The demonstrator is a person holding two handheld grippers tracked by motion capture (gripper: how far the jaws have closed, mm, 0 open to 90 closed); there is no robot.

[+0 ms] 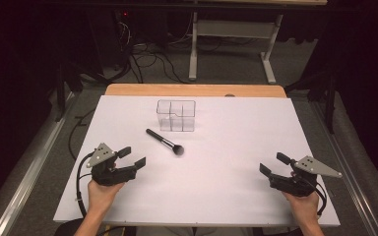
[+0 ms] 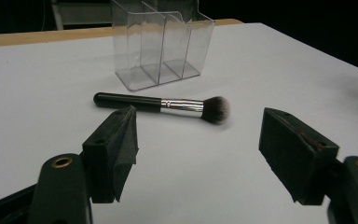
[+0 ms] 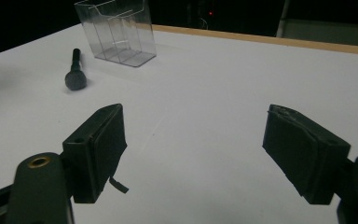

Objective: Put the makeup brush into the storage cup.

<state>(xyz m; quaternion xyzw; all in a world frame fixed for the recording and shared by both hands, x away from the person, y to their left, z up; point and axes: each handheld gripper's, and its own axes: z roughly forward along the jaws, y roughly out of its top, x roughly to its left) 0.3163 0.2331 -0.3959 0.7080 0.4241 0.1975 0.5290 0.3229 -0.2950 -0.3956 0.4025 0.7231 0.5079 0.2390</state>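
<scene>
Jaws of both the left gripper (image 1: 132, 157) and right gripper (image 1: 271, 163) stand apart and empty, so the round-handled brush (image 1: 165, 142), lying beside the clear organizer (image 1: 176, 116), could roll away under an off-centre pinch.

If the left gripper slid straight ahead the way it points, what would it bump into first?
Probably the makeup brush, lying flat on the table right ahead of the open left gripper. The clear organizer stands behind it.

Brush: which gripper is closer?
Left. The left gripper sits just short of the brush, down-left of it; the right gripper is far off at the table's right side.
</scene>
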